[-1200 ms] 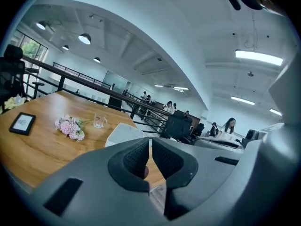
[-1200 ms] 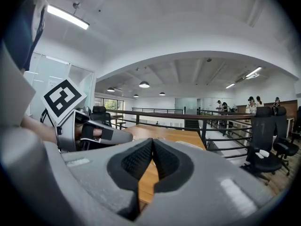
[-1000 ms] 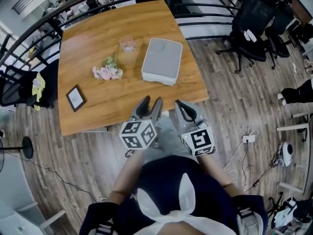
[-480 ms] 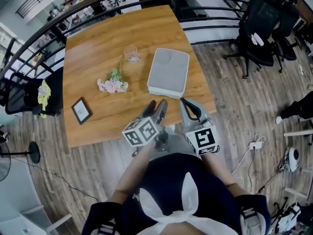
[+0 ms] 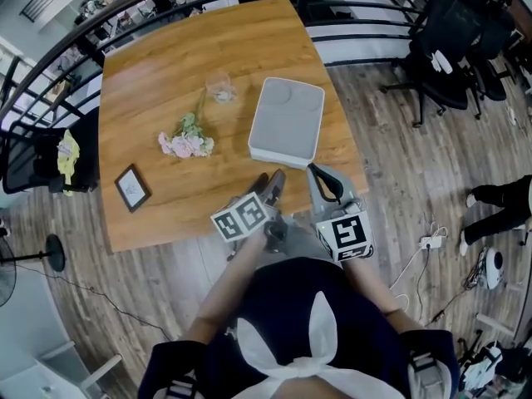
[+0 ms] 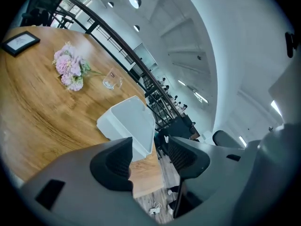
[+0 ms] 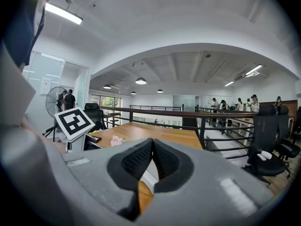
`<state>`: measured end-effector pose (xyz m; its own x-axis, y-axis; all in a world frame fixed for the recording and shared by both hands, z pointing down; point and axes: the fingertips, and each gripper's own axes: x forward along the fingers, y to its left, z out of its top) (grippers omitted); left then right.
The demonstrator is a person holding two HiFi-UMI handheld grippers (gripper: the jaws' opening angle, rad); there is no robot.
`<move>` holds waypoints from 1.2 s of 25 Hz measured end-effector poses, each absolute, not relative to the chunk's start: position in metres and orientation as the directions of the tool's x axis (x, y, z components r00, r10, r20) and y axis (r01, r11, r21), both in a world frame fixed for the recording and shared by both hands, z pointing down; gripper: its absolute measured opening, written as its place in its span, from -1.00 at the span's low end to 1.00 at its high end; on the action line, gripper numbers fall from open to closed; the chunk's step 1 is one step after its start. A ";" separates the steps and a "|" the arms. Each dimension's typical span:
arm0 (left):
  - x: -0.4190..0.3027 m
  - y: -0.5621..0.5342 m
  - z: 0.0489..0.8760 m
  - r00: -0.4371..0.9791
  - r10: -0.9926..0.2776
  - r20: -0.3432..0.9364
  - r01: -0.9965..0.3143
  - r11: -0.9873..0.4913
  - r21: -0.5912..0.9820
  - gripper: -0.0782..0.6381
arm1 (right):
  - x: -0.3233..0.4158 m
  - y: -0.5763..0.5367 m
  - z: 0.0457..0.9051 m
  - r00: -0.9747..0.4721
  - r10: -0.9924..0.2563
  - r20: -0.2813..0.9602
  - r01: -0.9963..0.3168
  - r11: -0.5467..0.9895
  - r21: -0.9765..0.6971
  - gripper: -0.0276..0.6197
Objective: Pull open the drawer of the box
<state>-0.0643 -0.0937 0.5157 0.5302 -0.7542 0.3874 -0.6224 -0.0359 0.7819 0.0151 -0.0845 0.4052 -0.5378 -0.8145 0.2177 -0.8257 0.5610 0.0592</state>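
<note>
A: Fingers?
B: On my left gripper (image 6: 150,155) the jaws have just been opening, nothing between them. My right gripper (image 7: 152,160) is pressing shut, empty.
A: Box?
B: The pale grey rectangular box (image 5: 287,121) is sitting just ahead on the wooden table (image 5: 158,73), drawer not out. I'm squaring up to its near face before gripping. Both grippers are pointing forward, tipping slightly down.

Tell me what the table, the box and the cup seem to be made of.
Table: wood or wood veneer, satin finish; brown grain streaks show.
Box: probably plastic, matte pale grey; smooth with rounded corners.
Cup: clear glass or plastic; the tabletop shows through it.
</note>
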 end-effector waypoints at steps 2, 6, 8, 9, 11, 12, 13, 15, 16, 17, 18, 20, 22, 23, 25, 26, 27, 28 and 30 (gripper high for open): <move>-0.063 -0.098 0.525 0.533 -0.745 0.401 -0.613 -0.014 0.790 -0.13 | 0.016 -0.089 0.410 -0.537 -0.812 0.229 -0.826 0.562 0.055 -0.91; -0.065 -0.106 0.544 0.526 -0.736 0.427 -0.590 0.046 0.806 -0.13 | 0.016 -0.098 0.420 -0.536 -0.804 0.257 -0.825 0.563 0.042 -0.91; -0.064 -0.110 0.554 0.528 -0.728 0.437 -0.574 0.073 0.815 -0.13 | 0.016 -0.102 0.426 -0.535 -0.798 0.277 -0.824 0.565 0.037 -0.91; -0.062 -0.112 0.559 0.535 -0.721 0.440 -0.564 0.083 0.822 -0.13 | 0.017 -0.104 0.430 -0.534 -0.795 0.288 -0.824 0.566 0.035 -0.91; -0.059 -0.117 0.568 0.555 -0.707 0.439 -0.535 0.102 0.839 -0.13 | 0.018 -0.109 0.436 -0.533 -0.791 0.301 -0.823 0.567 0.032 -0.91; -0.058 -0.119 0.572 0.562 -0.702 0.437 -0.518 0.113 0.848 -0.13 | 0.018 -0.112 0.438 -0.533 -0.789 0.306 -0.822 0.568 0.032 -0.91; -0.057 -0.121 0.577 0.566 -0.700 0.435 -0.502 0.125 0.856 -0.13 | 0.019 -0.115 0.441 -0.533 -0.788 0.309 -0.822 0.569 0.032 -0.91; -0.058 -0.126 0.585 0.569 -0.705 0.424 -0.468 0.146 0.871 -0.13 | 0.020 -0.120 0.447 -0.532 -0.784 0.321 -0.822 0.568 0.027 -0.91; -0.058 -0.128 0.588 0.570 -0.711 0.412 -0.445 0.155 0.882 -0.13 | 0.020 -0.122 0.449 -0.532 -0.783 0.323 -0.823 0.568 0.023 -0.91; -0.059 -0.130 0.592 0.572 -0.717 0.399 -0.418 0.164 0.894 -0.13 | 0.019 -0.124 0.452 -0.533 -0.782 0.325 -0.822 0.569 0.020 -0.91; -0.059 -0.132 0.595 0.572 -0.724 0.386 -0.390 0.173 0.904 -0.13 | 0.019 -0.125 0.455 -0.534 -0.779 0.330 -0.821 0.570 0.018 -0.91; -0.059 -0.135 0.603 0.569 -0.735 0.370 -0.346 0.195 0.918 -0.13 | 0.020 -0.128 0.464 -0.533 -0.768 0.354 -0.819 0.574 0.012 -0.91; -0.059 -0.137 0.611 0.563 -0.742 0.364 -0.312 0.217 0.925 -0.13 | 0.019 -0.134 0.468 -0.537 -0.765 0.355 -0.816 0.577 0.010 -0.91; -0.059 -0.139 0.616 0.564 -0.744 0.359 -0.292 0.227 0.929 -0.13 | 0.018 -0.137 0.469 -0.538 -0.765 0.353 -0.816 0.578 0.009 -0.91; -0.056 -0.141 0.623 0.578 -0.744 0.335 -0.238 0.240 0.941 -0.13 | 0.018 -0.139 0.475 -0.535 -0.759 0.372 -0.817 0.577 0.003 -0.91; -0.055 -0.142 0.626 0.586 -0.744 0.322 -0.209 0.245 0.947 -0.13 | 0.018 -0.140 0.477 -0.533 -0.756 0.381 -0.817 0.576 0.000 -0.91; -0.054 -0.143 0.629 0.591 -0.744 0.311 -0.185 0.250 0.950 -0.13 | 0.018 -0.142 0.477 -0.532 -0.755 0.383 -0.818 0.576 -0.001 -0.91; -0.053 -0.145 0.632 0.593 -0.745 0.305 -0.168 0.256 0.952 -0.13 | 0.017 -0.144 0.478 -0.533 -0.756 0.380 -0.817 0.576 -0.001 -0.91; -0.052 -0.146 0.638 0.593 -0.746 0.303 -0.150 0.268 0.952 -0.13 | 0.016 -0.148 0.480 -0.535 -0.757 0.376 -0.816 0.577 0.000 -0.91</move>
<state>-0.0524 -0.1464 0.6376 0.5930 -0.7458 0.3035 -0.1497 0.2682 0.9517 0.0157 -0.1475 0.4800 -0.5352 -0.7566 0.3756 -0.8165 0.5774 -0.0002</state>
